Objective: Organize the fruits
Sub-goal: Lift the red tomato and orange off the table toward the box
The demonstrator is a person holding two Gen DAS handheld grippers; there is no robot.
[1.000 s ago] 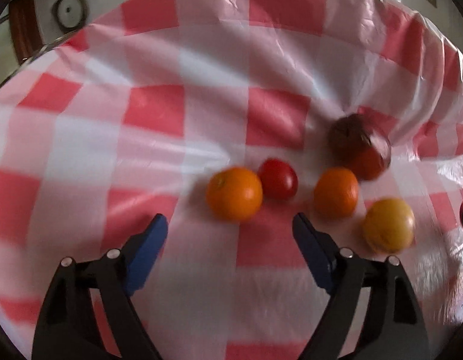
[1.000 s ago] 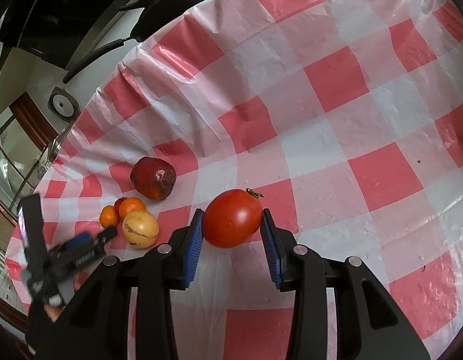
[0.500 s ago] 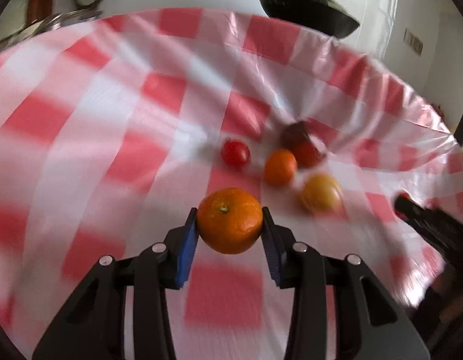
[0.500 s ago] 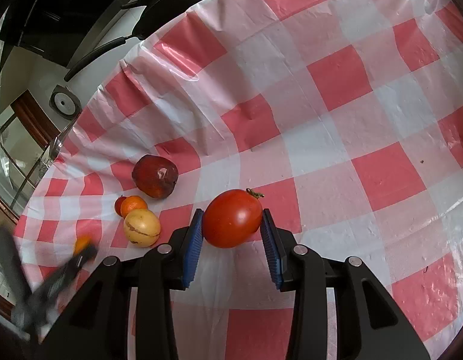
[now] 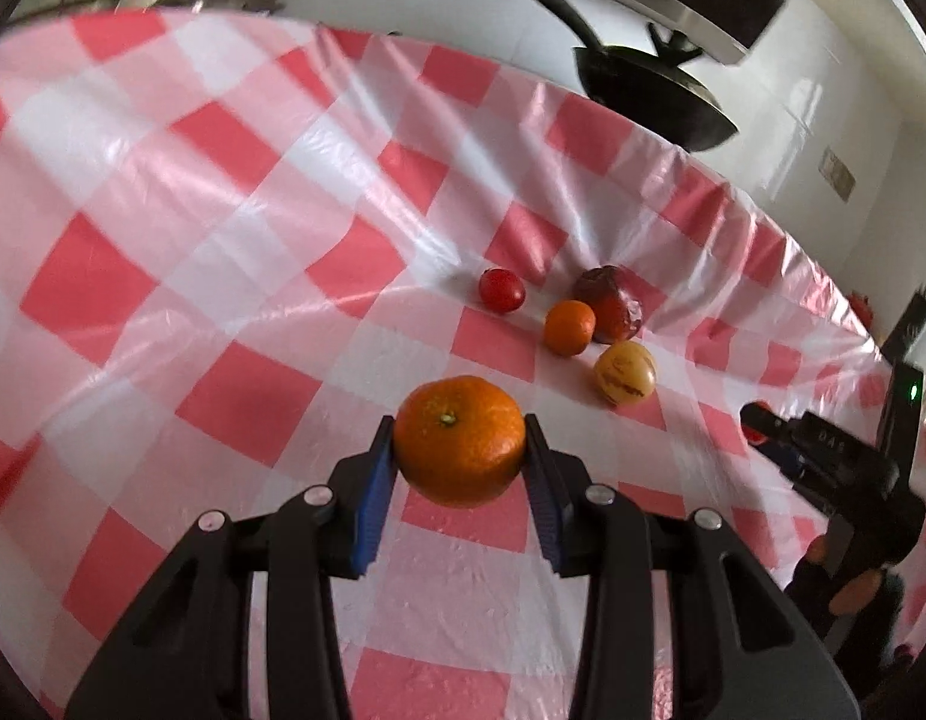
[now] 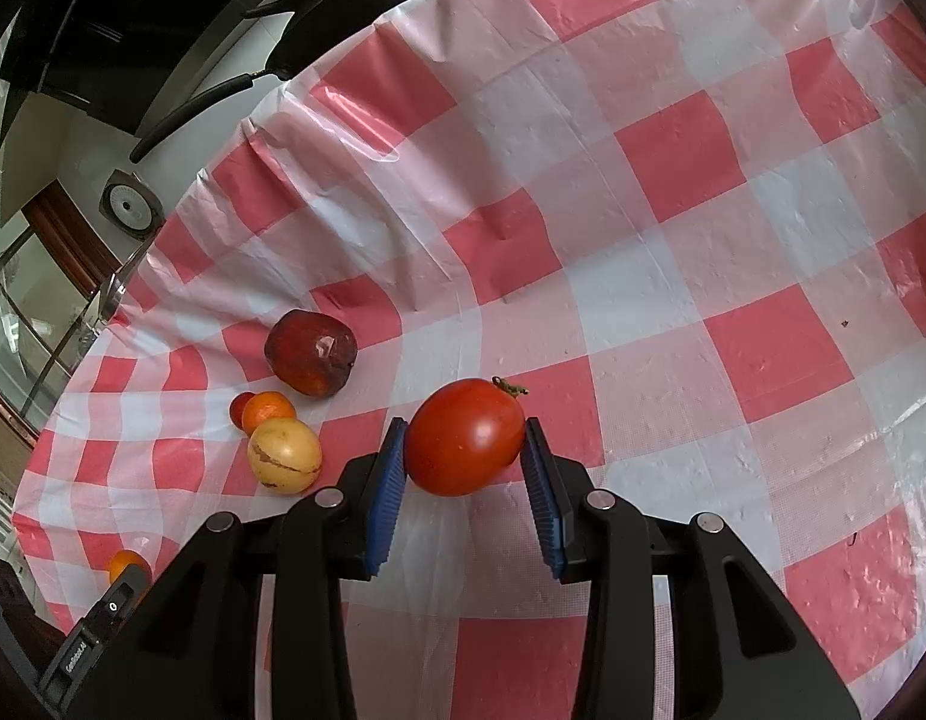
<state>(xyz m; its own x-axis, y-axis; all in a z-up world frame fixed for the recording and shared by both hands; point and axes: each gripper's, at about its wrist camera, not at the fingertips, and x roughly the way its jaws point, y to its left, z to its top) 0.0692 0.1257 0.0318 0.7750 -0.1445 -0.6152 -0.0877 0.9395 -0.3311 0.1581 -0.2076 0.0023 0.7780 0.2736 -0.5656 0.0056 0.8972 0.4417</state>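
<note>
My left gripper is shut on a large orange and holds it above the checked tablecloth. My right gripper is shut on a big red tomato held just over the cloth. A cluster of fruit lies on the cloth: a small red tomato, a small orange, a dark red fruit and a yellow fruit. In the right wrist view the same cluster lies to the left: the dark red fruit, the small orange, the yellow fruit.
The red-and-white checked tablecloth covers the table and is wrinkled near its far edge. A black pan stands beyond the table. The right gripper shows at the right in the left wrist view. The left gripper shows at the lower left in the right wrist view.
My left gripper closed on the large orange, lifted it out of the cluster and drew back from the other fruit. My right gripper keeps holding the red tomato in place.
</note>
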